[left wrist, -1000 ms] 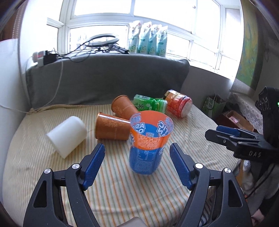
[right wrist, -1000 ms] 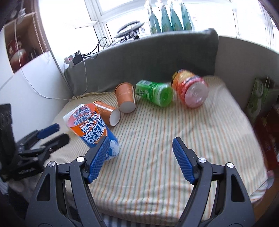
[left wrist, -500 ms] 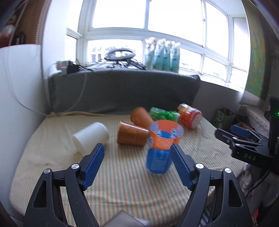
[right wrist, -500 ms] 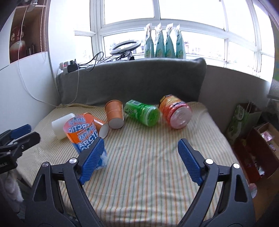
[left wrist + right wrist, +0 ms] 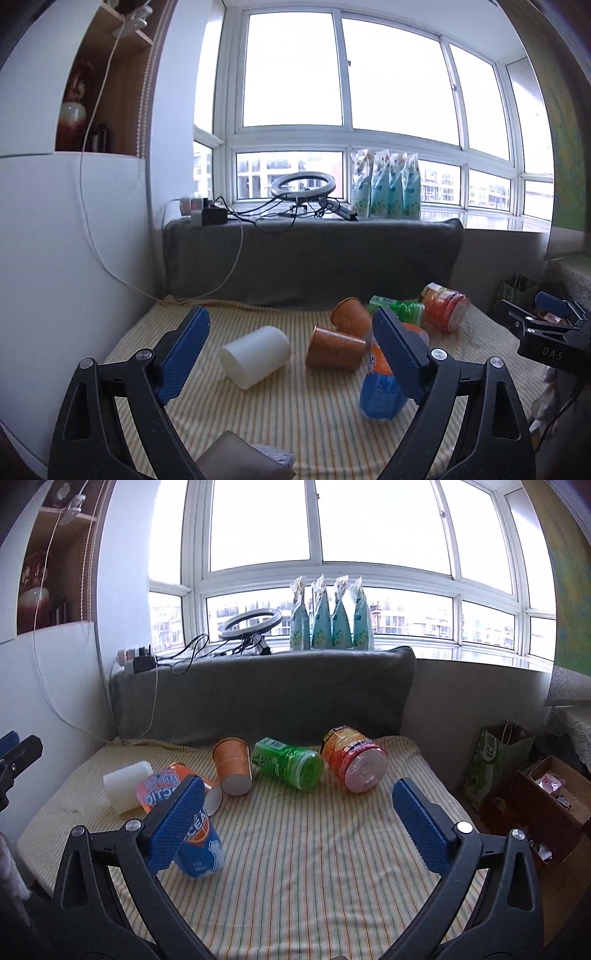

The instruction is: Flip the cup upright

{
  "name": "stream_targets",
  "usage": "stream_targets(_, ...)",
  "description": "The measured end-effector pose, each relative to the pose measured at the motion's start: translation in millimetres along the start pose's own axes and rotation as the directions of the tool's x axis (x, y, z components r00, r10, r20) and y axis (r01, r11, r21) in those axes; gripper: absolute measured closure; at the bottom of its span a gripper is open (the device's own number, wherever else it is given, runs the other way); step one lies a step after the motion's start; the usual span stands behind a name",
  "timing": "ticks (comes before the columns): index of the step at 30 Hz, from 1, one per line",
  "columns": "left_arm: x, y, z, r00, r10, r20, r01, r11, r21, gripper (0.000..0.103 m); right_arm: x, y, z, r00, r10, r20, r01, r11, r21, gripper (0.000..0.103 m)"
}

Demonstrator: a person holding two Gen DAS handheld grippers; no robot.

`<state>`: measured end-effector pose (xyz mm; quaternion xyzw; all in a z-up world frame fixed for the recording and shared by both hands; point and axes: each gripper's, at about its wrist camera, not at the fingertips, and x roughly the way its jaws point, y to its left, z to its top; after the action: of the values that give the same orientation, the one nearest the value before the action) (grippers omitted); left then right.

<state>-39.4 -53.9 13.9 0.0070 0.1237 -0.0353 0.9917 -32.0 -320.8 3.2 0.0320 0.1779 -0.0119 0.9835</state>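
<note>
You are holding both grippers above the striped cloth (image 5: 295,849), each with its blue pads spread wide and nothing between them. Taking the blue cup (image 5: 192,827) as the landmark: your left gripper (image 5: 291,350) is hanging just left of it in the left wrist view, the right pad (image 5: 395,354) overlapping the cup (image 5: 380,387) there. Left of the cup, the white cup (image 5: 125,786) is lying on its side. The blue cup itself is standing mouth up, leaning, its blue base sitting on the cloth. Just behind it one brown cup (image 5: 336,349) is lying on its side, and a second brown cup (image 5: 232,766) is lying behind and right. Further right, a green bottle (image 5: 288,762) and an orange jar (image 5: 354,764) are lying down. Your right gripper (image 5: 295,827) is hovering to the cup's right, released.
</note>
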Motion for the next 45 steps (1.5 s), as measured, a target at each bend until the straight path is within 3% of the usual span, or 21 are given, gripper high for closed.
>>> stream_targets(11, -2.6, 1.4, 2.9, 1.000, 0.003, 0.014, -0.003, 1.000, -0.019, 0.013, -8.5, 4.4, 9.2, 0.995, -0.035, 0.091, 0.035, 0.999, 0.000, 0.000)
stream_targets(45, -2.4, 2.9, 1.3, 1.000, 0.001, -0.006, -0.001, 1.000, -0.021, 0.013, -6.5, 7.0, 6.3, 0.996, -0.032, 0.083, 0.033, 0.999, -0.008, 0.000)
